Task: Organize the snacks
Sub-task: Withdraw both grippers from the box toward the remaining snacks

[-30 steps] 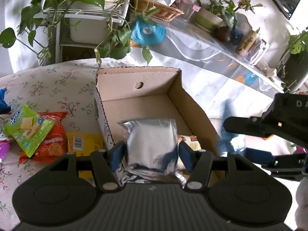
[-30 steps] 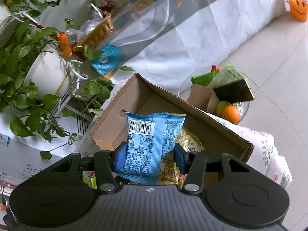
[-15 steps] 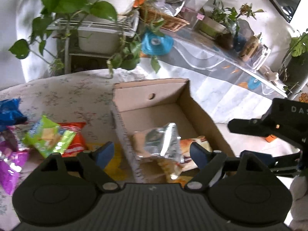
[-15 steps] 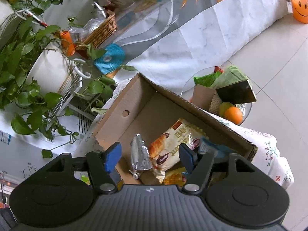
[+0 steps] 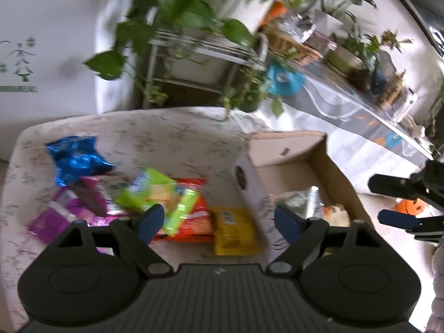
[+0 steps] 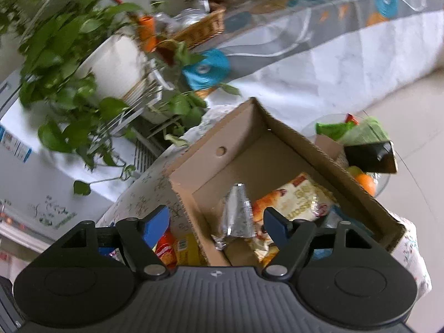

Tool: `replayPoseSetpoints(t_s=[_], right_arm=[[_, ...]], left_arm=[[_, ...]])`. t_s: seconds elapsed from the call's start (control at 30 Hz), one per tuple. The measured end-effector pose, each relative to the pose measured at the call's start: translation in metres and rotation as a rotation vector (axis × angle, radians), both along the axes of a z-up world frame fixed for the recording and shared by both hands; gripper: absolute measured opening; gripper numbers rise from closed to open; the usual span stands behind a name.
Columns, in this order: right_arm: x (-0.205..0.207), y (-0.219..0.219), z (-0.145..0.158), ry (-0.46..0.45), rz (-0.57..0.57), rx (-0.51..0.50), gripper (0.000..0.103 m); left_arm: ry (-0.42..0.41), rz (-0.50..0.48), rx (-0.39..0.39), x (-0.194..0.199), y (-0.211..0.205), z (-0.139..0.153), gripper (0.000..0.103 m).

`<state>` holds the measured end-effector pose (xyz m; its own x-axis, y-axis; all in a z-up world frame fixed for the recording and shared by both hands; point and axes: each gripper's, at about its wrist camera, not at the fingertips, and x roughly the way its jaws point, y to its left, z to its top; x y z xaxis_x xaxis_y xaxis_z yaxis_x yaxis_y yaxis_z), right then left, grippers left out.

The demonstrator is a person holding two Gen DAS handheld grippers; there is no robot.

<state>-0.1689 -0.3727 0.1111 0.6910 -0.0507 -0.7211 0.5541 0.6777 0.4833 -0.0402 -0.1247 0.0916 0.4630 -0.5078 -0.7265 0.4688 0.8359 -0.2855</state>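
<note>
An open cardboard box (image 5: 280,149) (image 6: 244,144) stands on a flower-print table. Inside lie a silver packet (image 6: 238,216), a croissant packet (image 6: 294,197) and, half hidden, a blue packet (image 6: 334,217). Left of the box are loose snacks: a yellow packet (image 5: 234,231), an orange-red packet (image 5: 194,216), a green packet (image 5: 155,194), a blue foil bag (image 5: 75,161) and purple packets (image 5: 69,211). My left gripper (image 5: 219,220) is open and empty above the yellow packet. My right gripper (image 6: 216,223) hangs over the box's near left corner, jaws opening, gripping nothing; it also shows at the right edge (image 5: 399,208).
Trailing green plants (image 6: 63,55) on a white rack stand behind the table. A long side table with a grey-white cloth (image 6: 319,63) carries a wicker basket (image 5: 288,45) and pots. A glass stand with fruit and a phone (image 6: 369,155) sits beyond the box.
Both grippers let go of their packets: the silver one and the blue one now lie in the box. My left gripper swung left over the loose snacks; my right gripper drew back a little.
</note>
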Motion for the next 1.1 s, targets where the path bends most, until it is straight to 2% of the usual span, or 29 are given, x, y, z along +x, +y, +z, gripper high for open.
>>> replayPoseSetpoints(t_s=[0.23,0.4,0.53,0.6,0.73,0.87,1.1], right_arm=[[0.014,0.020,0.000,-0.011,0.118,-0.021,0.081],[0.027,0.036,-0.009,-0.001,0.194,0.046,0.081],[0.041,0.054,-0.011,0.010,0.249,0.029,0.081],[0.047,0.062,-0.013,0.013,0.270,0.028,0.082],[0.059,0.076,-0.014,0.002,0.315,0.018,0.082],[0.073,0.088,-0.017,-0.003,0.362,-0.003,0.082],[0.098,0.104,-0.026,-0.009,0.426,-0.026,0.082]], left_arm=[[0.019,0.096,-0.015,0.026,0.045,0.001,0.090],[0.001,0.135,0.024,0.037,0.062,-0.004,0.091],[0.034,0.174,0.042,0.049,0.076,-0.010,0.091],[0.025,0.186,0.055,0.055,0.083,-0.011,0.091],[0.016,0.188,0.113,0.068,0.097,-0.018,0.091],[0.066,0.181,0.149,0.073,0.106,-0.037,0.091],[0.087,0.102,0.186,0.072,0.103,-0.065,0.091]])
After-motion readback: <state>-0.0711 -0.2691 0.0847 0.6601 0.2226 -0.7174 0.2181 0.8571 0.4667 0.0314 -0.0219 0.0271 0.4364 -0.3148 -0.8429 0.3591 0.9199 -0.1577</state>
